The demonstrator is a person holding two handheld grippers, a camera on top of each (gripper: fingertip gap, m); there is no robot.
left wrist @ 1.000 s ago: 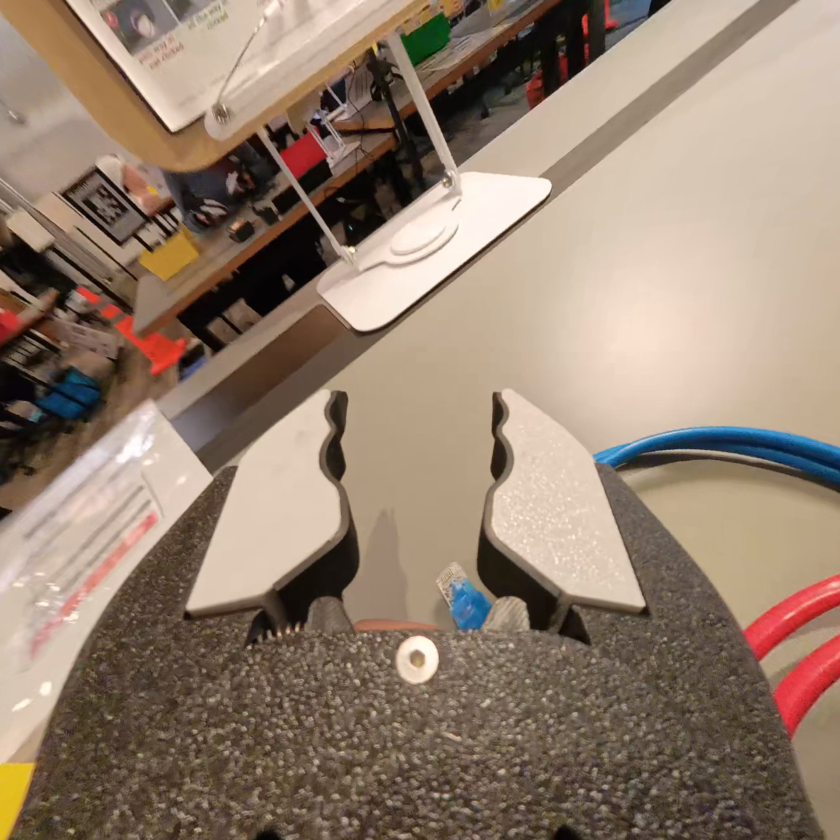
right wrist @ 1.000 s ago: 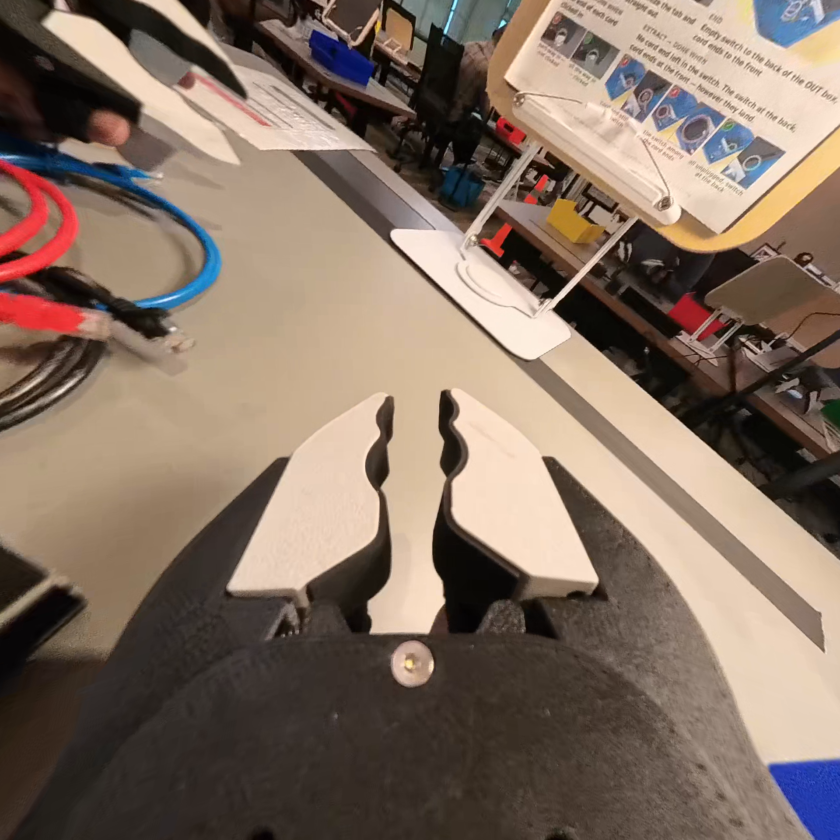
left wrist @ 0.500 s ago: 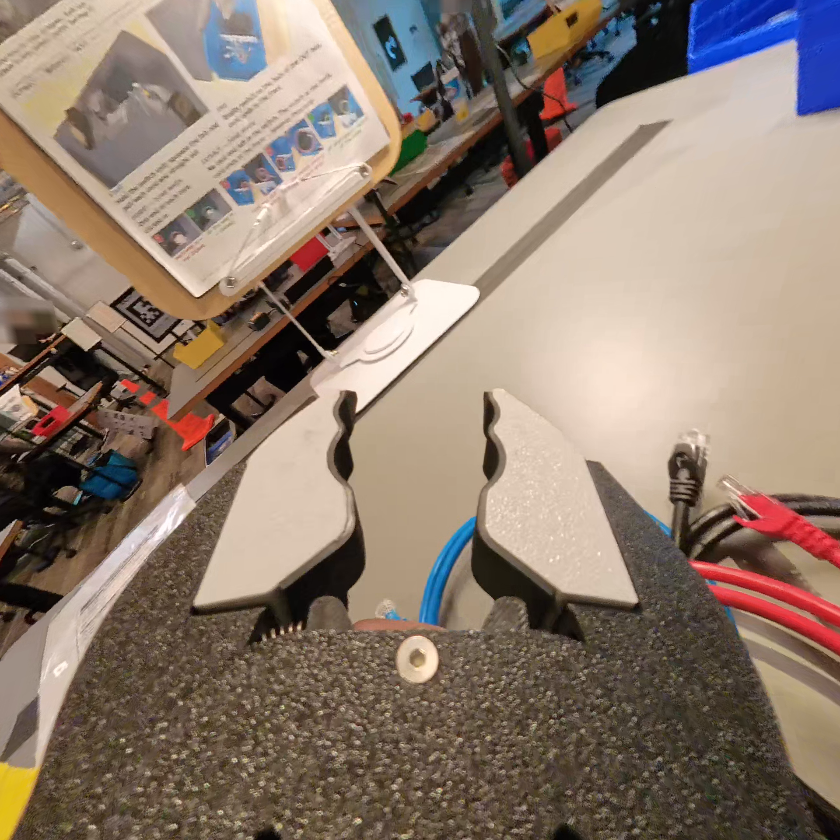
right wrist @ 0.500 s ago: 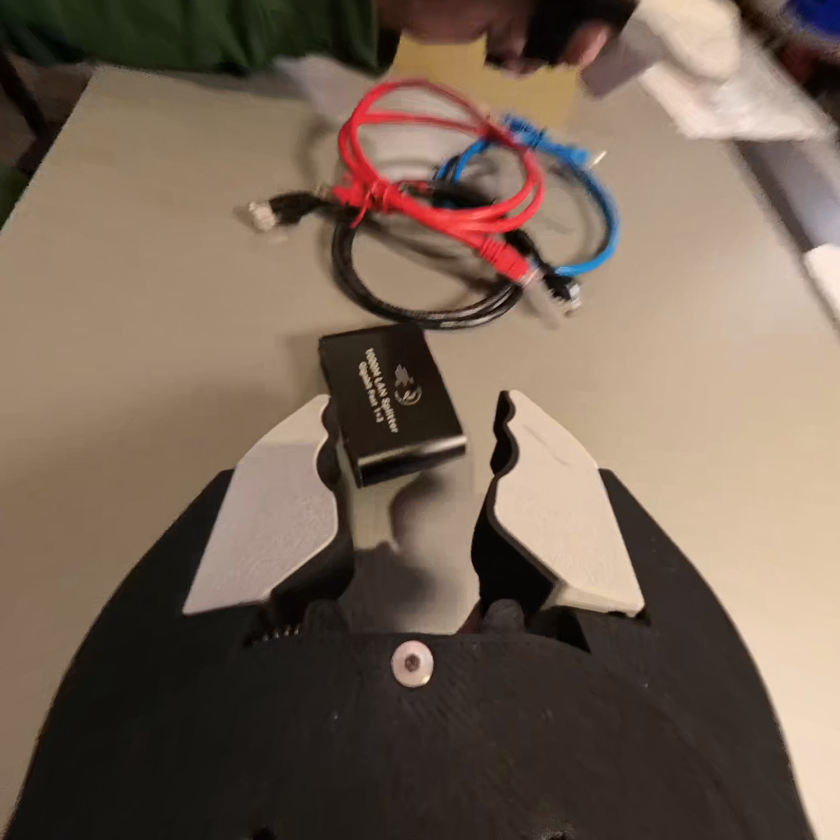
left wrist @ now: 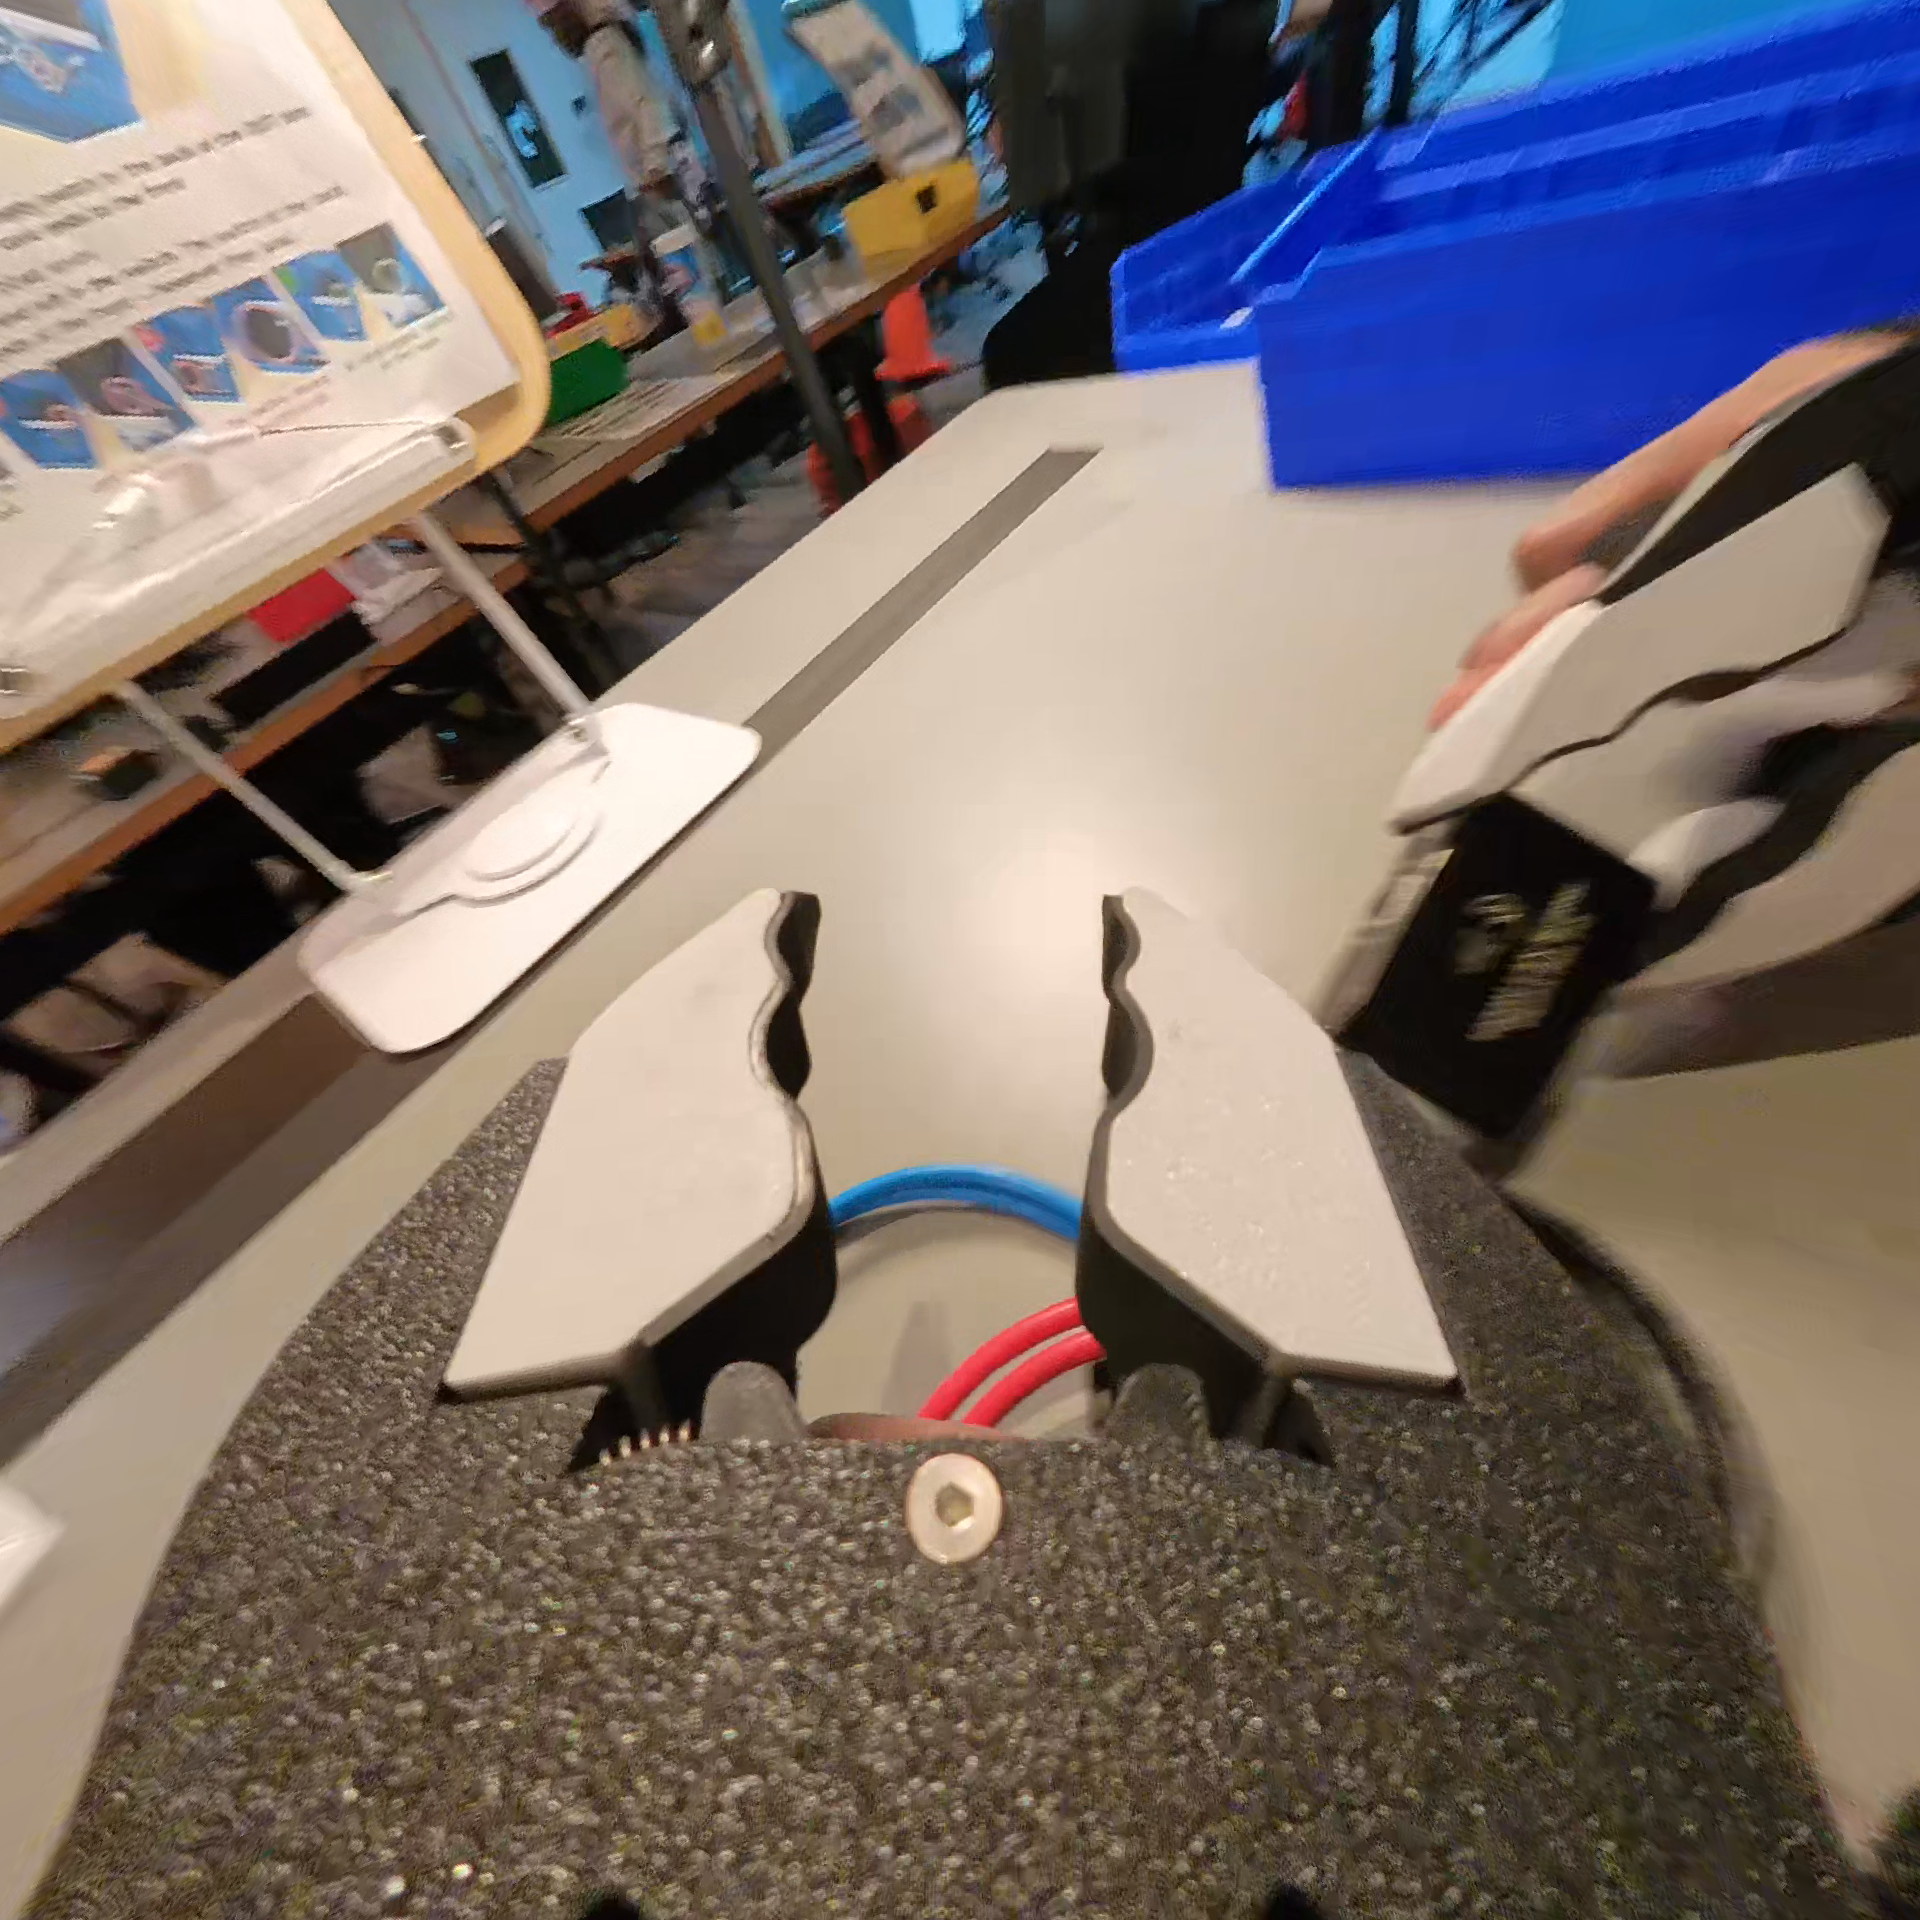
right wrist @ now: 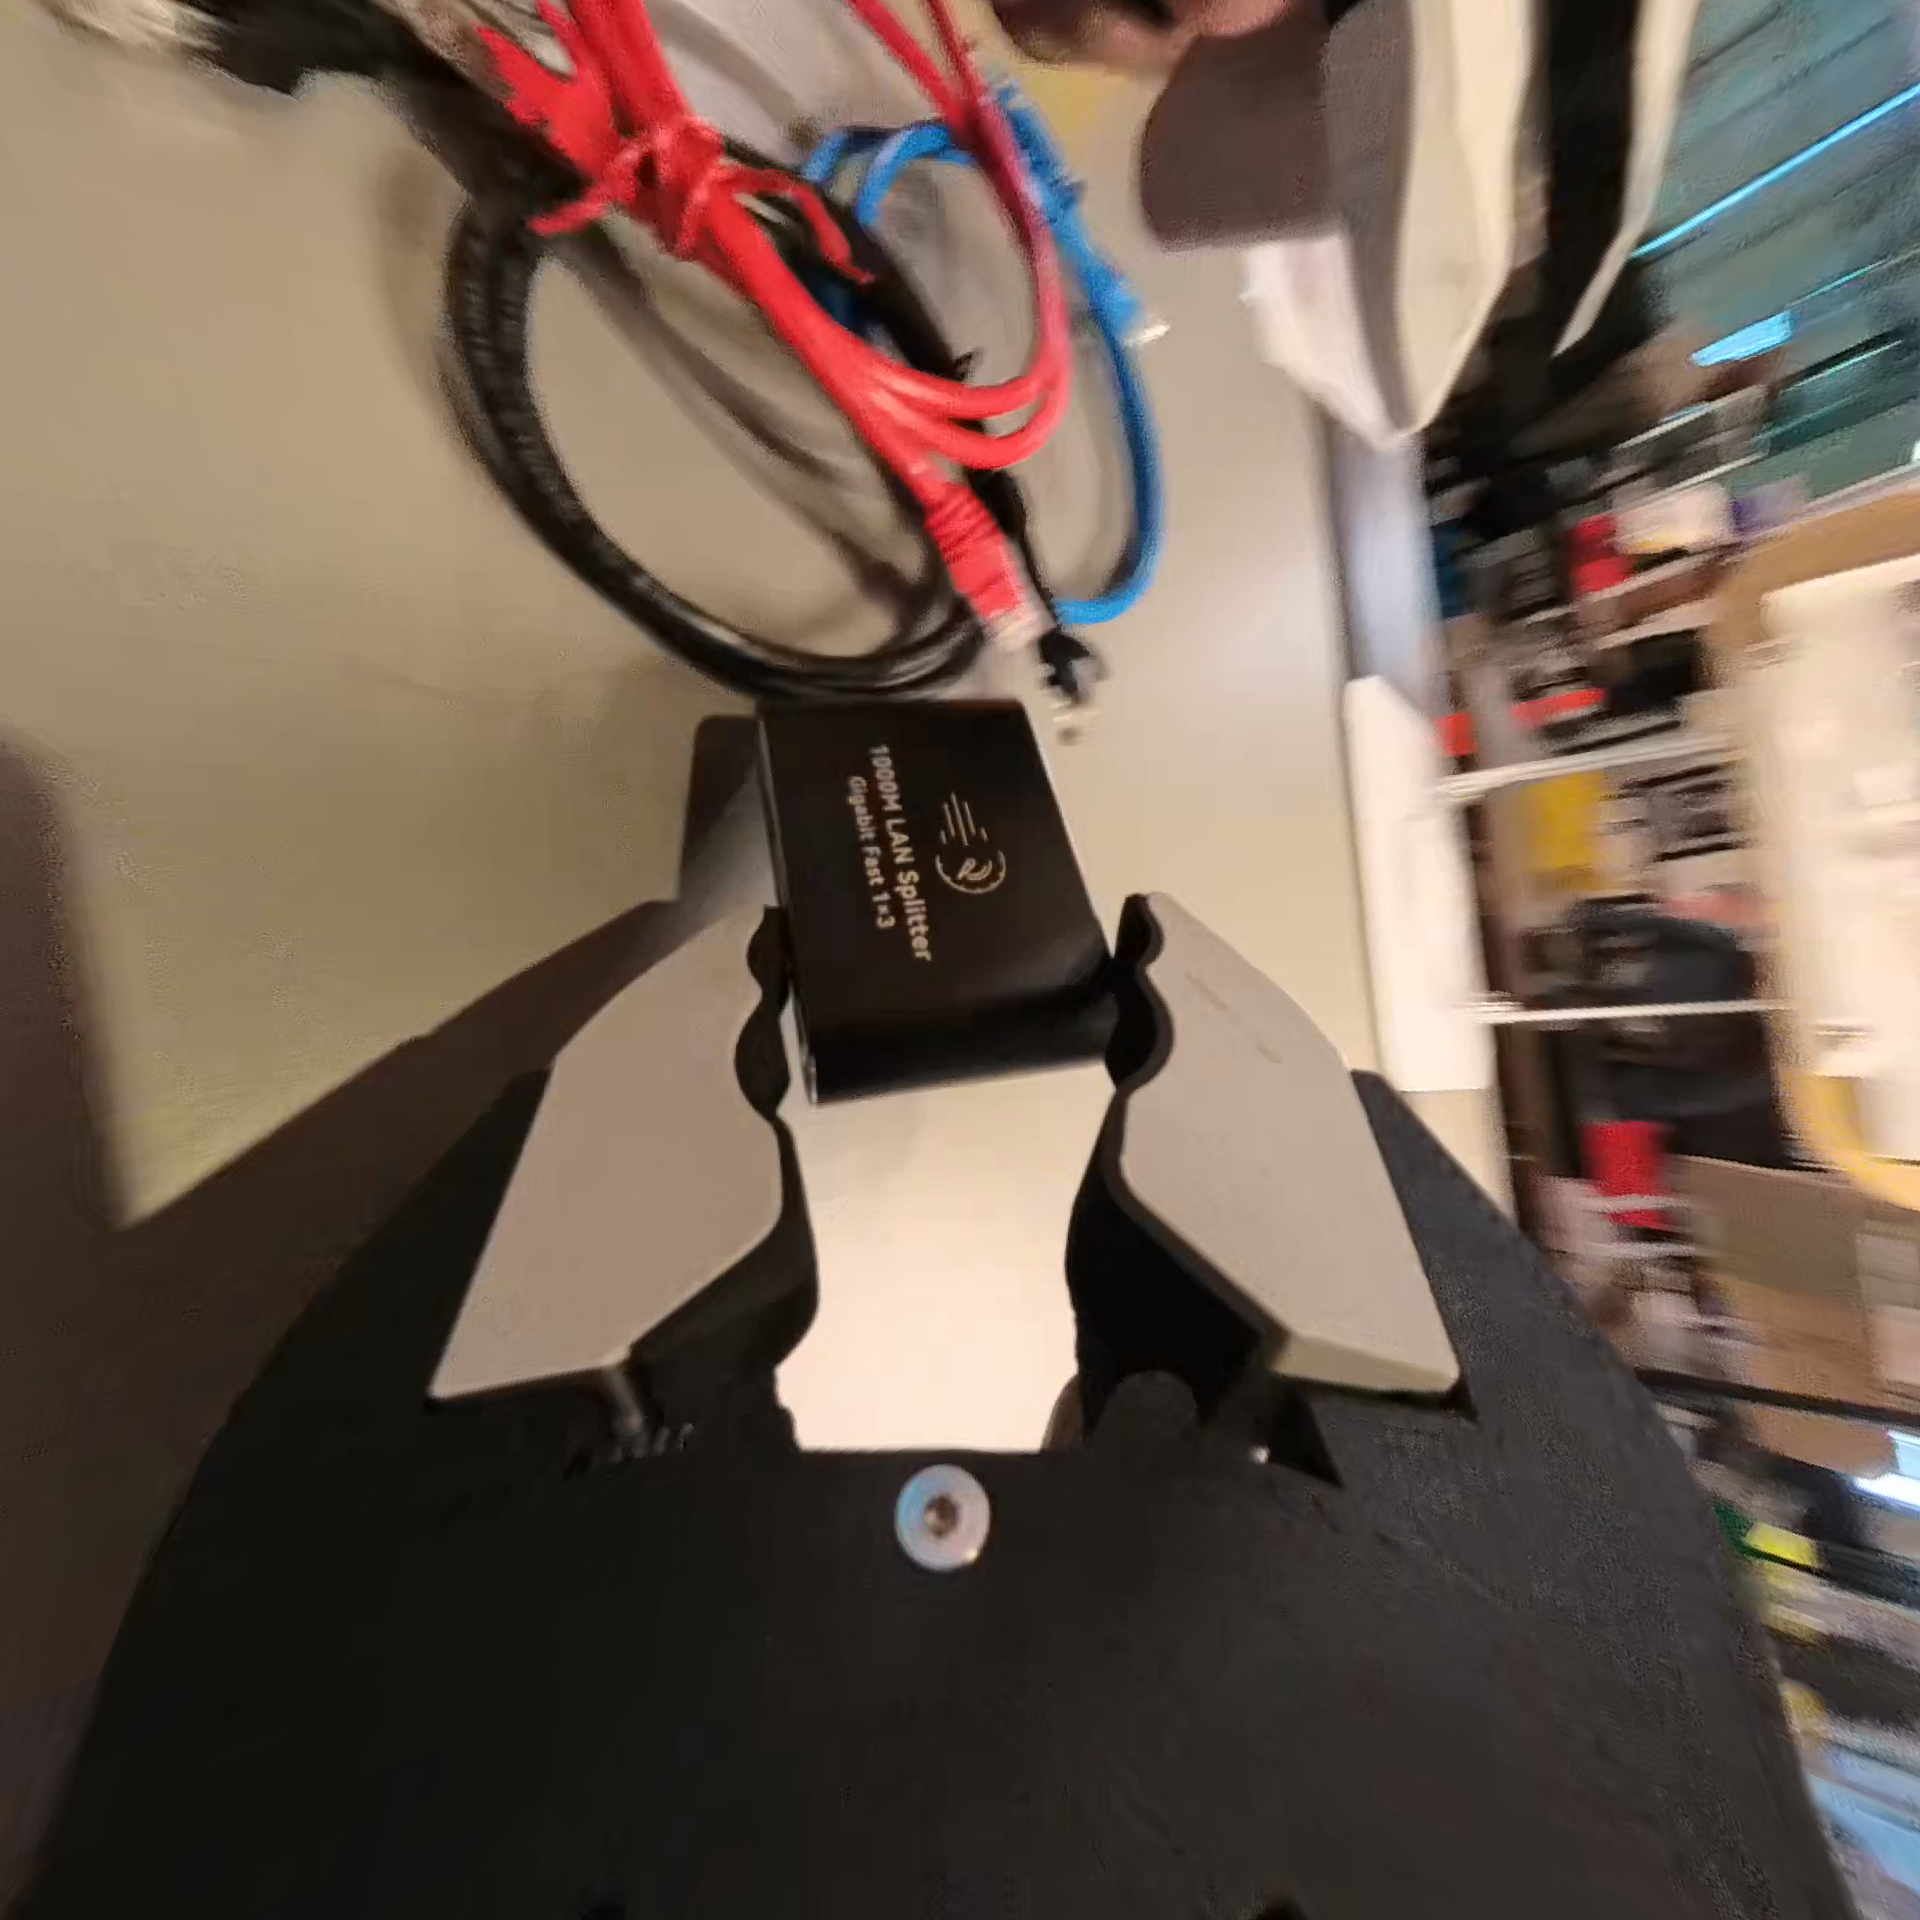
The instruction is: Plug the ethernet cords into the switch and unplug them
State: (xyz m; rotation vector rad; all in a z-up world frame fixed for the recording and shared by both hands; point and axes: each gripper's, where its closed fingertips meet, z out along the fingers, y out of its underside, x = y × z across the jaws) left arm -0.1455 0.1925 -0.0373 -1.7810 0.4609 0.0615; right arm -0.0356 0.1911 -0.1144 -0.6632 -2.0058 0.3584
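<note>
- The right gripper (right wrist: pixel 940 977) pinches the black switch (right wrist: pixel 935 883) by its two long sides, lifted a little off the grey table (left wrist: pixel 1091 675).
- The left gripper (left wrist: pixel 951 987) is wide apart and holds nothing. It hangs over the cords, with bare table ahead of it up to the far edge.
- A blue bin (left wrist: pixel 1558 343) sits at the far right corner. A white stand base (left wrist: pixel 540 873) sits by the far left edge.
- The red cord (right wrist: pixel 935 395), blue cord (right wrist: pixel 1132 436) and black cord (right wrist: pixel 582 520) lie tangled just past the switch.
- The cords look blurry, and the switch's ports are hidden.
</note>
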